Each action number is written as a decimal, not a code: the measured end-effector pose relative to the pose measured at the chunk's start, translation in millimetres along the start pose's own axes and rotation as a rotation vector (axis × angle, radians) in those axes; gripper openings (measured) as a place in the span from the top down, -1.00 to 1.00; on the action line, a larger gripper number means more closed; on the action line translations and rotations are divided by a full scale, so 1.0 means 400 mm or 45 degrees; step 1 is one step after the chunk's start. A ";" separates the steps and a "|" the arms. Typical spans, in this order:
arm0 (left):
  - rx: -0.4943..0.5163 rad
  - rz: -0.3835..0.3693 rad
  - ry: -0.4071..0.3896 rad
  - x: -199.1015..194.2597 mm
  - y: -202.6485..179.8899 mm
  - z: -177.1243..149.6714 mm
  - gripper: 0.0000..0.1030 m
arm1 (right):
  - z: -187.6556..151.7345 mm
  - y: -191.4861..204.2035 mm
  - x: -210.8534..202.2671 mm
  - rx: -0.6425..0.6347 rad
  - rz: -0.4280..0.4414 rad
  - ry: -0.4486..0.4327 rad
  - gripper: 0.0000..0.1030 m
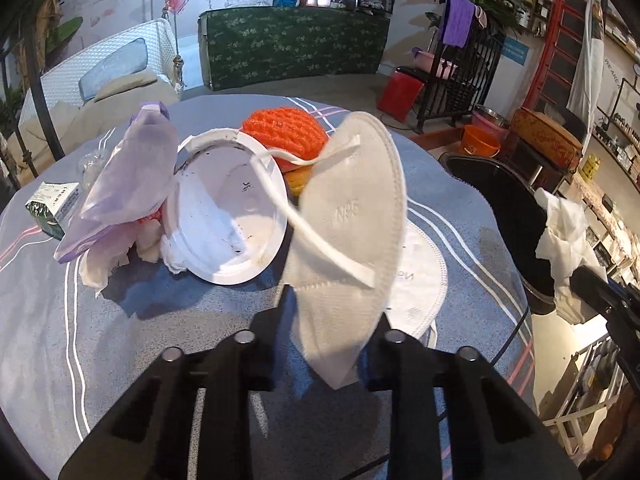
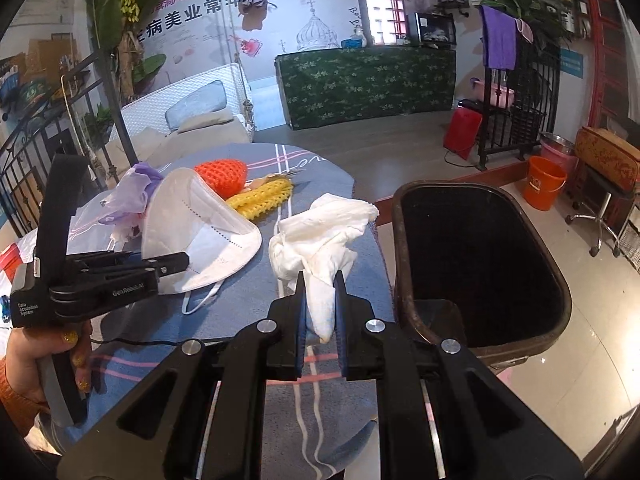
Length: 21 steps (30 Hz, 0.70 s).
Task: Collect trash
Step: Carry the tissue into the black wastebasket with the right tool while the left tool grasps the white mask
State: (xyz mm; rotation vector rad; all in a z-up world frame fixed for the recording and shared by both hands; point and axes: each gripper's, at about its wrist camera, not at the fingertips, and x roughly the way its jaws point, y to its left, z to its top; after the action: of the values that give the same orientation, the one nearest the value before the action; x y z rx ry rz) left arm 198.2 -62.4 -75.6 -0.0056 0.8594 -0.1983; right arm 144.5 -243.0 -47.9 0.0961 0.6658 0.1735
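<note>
Left gripper [image 1: 332,320] pinching a folded white face mask [image 1: 352,220] above the blue striped tablecloth [image 1: 160,320], hiding its fingertips. Right gripper [image 2: 320,300] clamping crumpled white tissue [image 2: 320,232] beside the black trash bin [image 2: 560,280], its bottom lost in darkness.

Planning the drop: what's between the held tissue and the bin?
Nothing: the tissue and bin are separated only by table edge, right wrist view.

Left tongs [image 2: 176,262]: matte black, white "GenRobot.AI" lettering, silver screws. Left hand [image 2: 48,364]: glittery gold nails, orange sleeve cuff.
</note>
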 end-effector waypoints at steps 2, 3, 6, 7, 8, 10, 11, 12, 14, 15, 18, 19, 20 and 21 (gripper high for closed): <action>-0.018 -0.004 -0.010 -0.006 0.003 -0.001 0.81 | -0.008 -0.004 -0.001 0.011 -0.002 0.001 0.75; -0.026 -0.011 -0.019 -0.013 0.003 -0.001 0.88 | -0.010 -0.008 -0.001 0.015 -0.003 0.000 0.75; -0.029 -0.034 -0.061 -0.038 -0.004 -0.002 0.91 | -0.012 -0.018 -0.004 0.025 -0.012 -0.007 0.75; -0.026 -0.041 -0.072 -0.045 -0.009 -0.001 0.92 | -0.012 -0.018 -0.006 0.029 -0.015 -0.012 0.75; -0.021 -0.050 -0.084 -0.052 -0.015 -0.001 0.93 | -0.012 -0.024 -0.011 0.033 -0.021 -0.021 0.75; -0.015 -0.069 -0.103 -0.064 -0.029 0.005 0.93 | -0.010 -0.030 -0.016 0.039 -0.031 -0.031 0.75; -0.011 -0.079 -0.112 -0.067 -0.038 0.010 0.93 | -0.010 -0.036 -0.021 0.043 -0.039 -0.039 0.75; -0.004 -0.089 -0.124 -0.073 -0.047 0.018 0.94 | -0.009 -0.043 -0.027 0.046 -0.048 -0.048 0.75; 0.021 -0.113 -0.155 -0.086 -0.071 0.033 0.93 | -0.005 -0.061 -0.038 0.054 -0.070 -0.068 0.75; 0.036 -0.128 -0.170 -0.092 -0.085 0.043 0.94 | -0.005 -0.070 -0.044 0.059 -0.083 -0.076 0.75; 0.056 -0.185 -0.193 -0.099 -0.117 0.068 0.93 | 0.003 -0.101 -0.056 0.072 -0.122 -0.095 0.75; 0.063 -0.209 -0.193 -0.097 -0.133 0.080 0.93 | 0.006 -0.110 -0.058 0.074 -0.134 -0.098 0.75; 0.074 -0.222 -0.199 -0.094 -0.149 0.089 0.93 | 0.011 -0.123 -0.059 0.076 -0.149 -0.101 0.75; 0.095 -0.232 -0.210 -0.093 -0.172 0.098 0.93 | 0.015 -0.136 -0.058 0.077 -0.166 -0.104 0.76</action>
State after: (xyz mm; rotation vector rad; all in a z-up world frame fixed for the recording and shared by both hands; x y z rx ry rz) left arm 192.2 -126.5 -16.0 -0.0300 0.6864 -0.3952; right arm 137.3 -300.8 -36.9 0.1166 0.5941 0.0241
